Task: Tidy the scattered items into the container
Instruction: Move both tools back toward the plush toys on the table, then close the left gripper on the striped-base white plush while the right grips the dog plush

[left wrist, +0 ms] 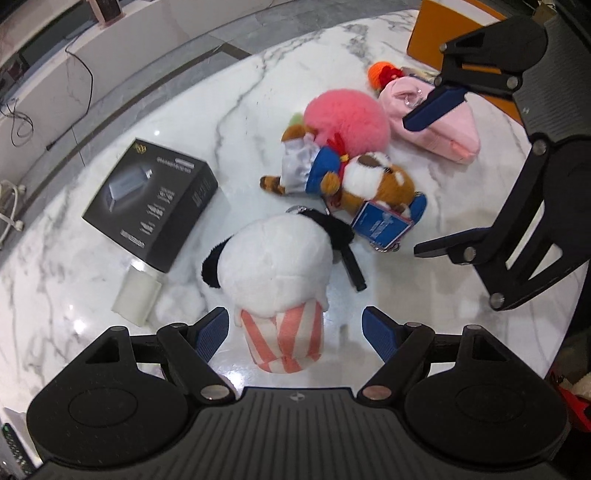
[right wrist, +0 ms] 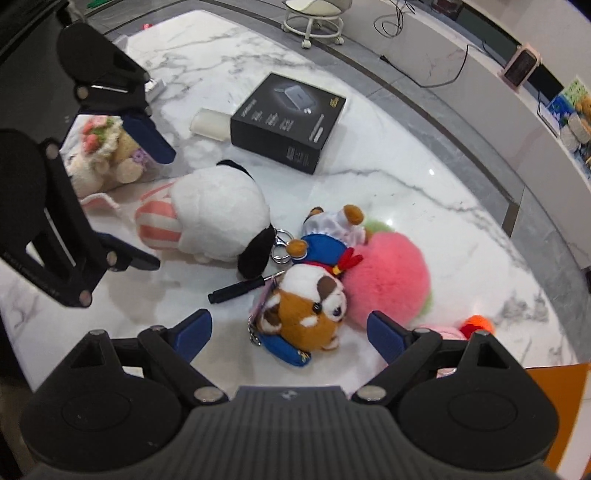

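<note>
A white plush with black ears and pink-striped body (left wrist: 275, 273) (right wrist: 214, 218) lies on the marble table. My left gripper (left wrist: 295, 328) is open, its fingers on either side of the striped body. A brown raccoon plush in blue (left wrist: 354, 177) (right wrist: 306, 306) lies beside a pink fluffy ball (left wrist: 347, 118) (right wrist: 388, 280). My right gripper (right wrist: 290, 334) is open around the raccoon's head. A black screwdriver (left wrist: 352, 267) (right wrist: 243, 286), a pink pouch (left wrist: 443, 122), an orange knitted toy (left wrist: 382, 74) (right wrist: 478, 325) and a black box (left wrist: 151, 199) (right wrist: 291, 122) also lie there. The orange container (left wrist: 454, 40) (right wrist: 565, 402) stands at the table edge.
A white roll (left wrist: 135, 297) (right wrist: 210, 125) lies by the black box. A beige bear with flowers (right wrist: 107, 151) sits behind the left gripper. A stool (right wrist: 314, 18) stands on the floor beyond the table. The table's rim (left wrist: 569, 332) is close on the right.
</note>
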A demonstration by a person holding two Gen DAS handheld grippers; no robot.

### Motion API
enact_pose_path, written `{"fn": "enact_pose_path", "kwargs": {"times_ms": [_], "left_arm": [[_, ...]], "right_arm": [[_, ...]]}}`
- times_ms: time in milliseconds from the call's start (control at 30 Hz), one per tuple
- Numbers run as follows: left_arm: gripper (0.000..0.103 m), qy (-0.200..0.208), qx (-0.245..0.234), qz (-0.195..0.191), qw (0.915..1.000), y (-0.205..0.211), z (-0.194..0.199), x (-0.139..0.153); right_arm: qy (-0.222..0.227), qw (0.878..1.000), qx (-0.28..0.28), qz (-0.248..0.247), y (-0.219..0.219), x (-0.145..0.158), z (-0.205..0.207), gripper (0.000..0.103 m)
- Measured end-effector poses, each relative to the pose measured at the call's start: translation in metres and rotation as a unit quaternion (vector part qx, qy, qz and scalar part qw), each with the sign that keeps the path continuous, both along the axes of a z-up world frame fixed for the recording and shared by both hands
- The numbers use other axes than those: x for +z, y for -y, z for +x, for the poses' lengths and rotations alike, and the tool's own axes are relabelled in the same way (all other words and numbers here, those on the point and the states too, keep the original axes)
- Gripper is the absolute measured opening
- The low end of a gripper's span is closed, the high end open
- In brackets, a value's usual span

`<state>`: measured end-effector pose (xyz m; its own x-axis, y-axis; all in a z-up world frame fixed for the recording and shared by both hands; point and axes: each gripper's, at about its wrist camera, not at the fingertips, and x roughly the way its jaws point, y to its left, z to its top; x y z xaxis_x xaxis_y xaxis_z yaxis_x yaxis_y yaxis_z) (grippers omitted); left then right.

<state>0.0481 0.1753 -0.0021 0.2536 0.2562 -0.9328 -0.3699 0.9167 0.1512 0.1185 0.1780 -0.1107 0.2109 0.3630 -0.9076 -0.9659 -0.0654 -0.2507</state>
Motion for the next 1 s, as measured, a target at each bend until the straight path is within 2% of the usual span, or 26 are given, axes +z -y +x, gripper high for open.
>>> {"fn": "enact_pose_path", "kwargs": {"times_ms": [333,800,900,967,1000], "left_arm": [[0.094,0.001,0.014,-0.027,0.9995,-0.016,0.001,-0.022],[0.094,0.002,0.037,-0.042,0.9984,-0.027,0.008,-0.036],[0.086,-0.004,0.043,-0.048,0.9979,-0.028,0.008,-0.042],[0.073,-0.007,0.045,-0.05,0.9977,-0.028,0.007,-0.044],[0.073,-0.005,0.046,-0.055,0.9974,-0.028,0.006,-0.044]], "right_arm": [[-0.011,0.999,-0.052,-0.002,-0.018,-0.031,0.02,0.073],[-0.033,0.996,-0.076,-0.014,-0.027,-0.049,0.032,0.071],[-0.035,0.996,-0.078,-0.018,-0.027,-0.049,0.033,0.065],[-0.038,0.996,-0.078,-0.019,-0.026,-0.049,0.033,0.062],[-0.038,0.996,-0.077,-0.02,-0.026,-0.049,0.033,0.062]]}}
